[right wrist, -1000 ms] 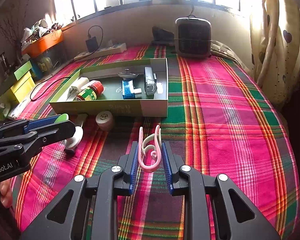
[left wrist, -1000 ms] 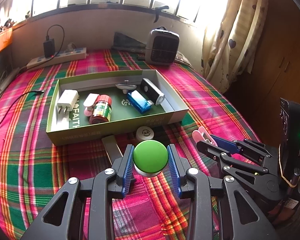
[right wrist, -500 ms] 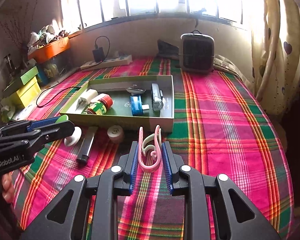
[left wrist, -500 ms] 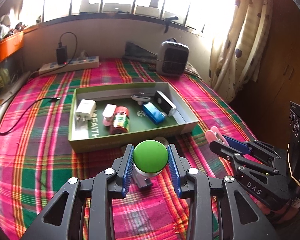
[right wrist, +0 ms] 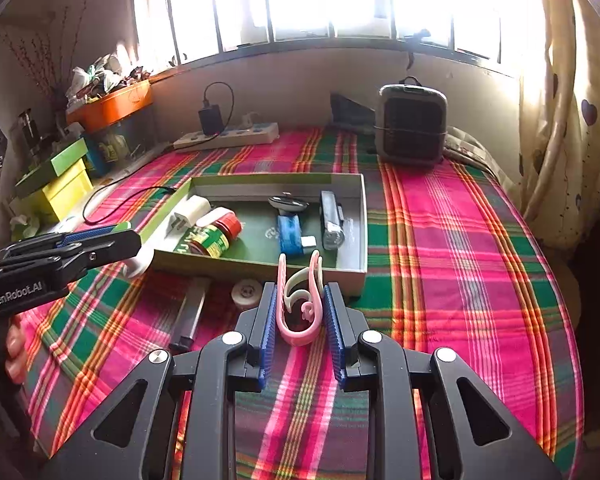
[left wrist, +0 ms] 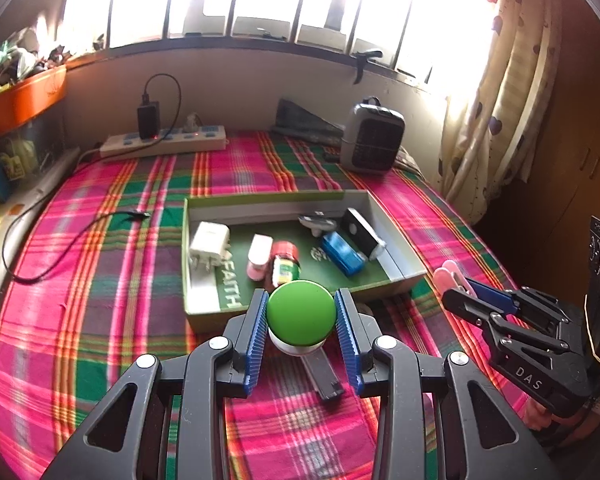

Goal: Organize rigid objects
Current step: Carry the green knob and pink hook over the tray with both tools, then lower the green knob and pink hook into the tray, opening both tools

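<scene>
- Left wrist view: the left gripper (left wrist: 301, 320) clamps a smooth green dome (left wrist: 301, 312) on a white base between ribbed blue pads, above the near wall of the shallow green cardboard tray (left wrist: 396, 276).
- Right wrist view: the right gripper (right wrist: 300, 314) pinches a glossy pink clip (right wrist: 299, 300), a U-shaped plastic loop whose long axis points away, open ends toward the tray.
- A flat dark bar (right wrist: 190, 314) and a round cream disc (right wrist: 247, 293) lie on the woven plaid cloth (right wrist: 460, 280), just before the tray.

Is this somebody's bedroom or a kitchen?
Probably a bedroom: a plaid blanket covers what looks like a bed, heart-print curtains hang by a barred window, and a small heater sits nearby.
</scene>
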A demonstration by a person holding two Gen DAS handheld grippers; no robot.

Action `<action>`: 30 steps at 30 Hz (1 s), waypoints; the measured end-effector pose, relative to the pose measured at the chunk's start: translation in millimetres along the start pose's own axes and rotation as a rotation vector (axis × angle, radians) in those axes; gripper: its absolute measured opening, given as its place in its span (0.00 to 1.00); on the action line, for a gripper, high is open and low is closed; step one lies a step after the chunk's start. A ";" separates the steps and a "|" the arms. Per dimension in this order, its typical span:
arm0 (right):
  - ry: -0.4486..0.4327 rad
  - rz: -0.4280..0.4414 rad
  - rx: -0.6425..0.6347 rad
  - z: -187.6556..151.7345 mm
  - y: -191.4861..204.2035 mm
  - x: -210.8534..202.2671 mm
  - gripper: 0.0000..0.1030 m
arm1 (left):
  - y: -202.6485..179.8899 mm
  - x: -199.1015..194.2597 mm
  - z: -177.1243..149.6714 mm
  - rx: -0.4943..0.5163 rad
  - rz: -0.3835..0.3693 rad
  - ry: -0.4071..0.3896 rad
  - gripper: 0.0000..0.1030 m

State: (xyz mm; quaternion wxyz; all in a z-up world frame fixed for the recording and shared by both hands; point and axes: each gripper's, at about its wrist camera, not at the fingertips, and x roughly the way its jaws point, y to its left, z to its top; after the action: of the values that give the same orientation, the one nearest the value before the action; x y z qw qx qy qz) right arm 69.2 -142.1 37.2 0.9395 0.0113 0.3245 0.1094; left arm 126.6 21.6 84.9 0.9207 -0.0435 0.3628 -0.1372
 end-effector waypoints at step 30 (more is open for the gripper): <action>0.106 0.106 -0.063 44.2 19.2 79.6 0.24 | 33.1 63.5 67.8 -0.016 -0.006 0.055 0.32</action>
State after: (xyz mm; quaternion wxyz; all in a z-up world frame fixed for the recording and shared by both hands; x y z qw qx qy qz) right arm 153.3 -104.2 25.6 0.9138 -0.0068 0.3690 0.1694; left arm 224.4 33.9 87.0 0.9096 -0.0481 0.3888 -0.1385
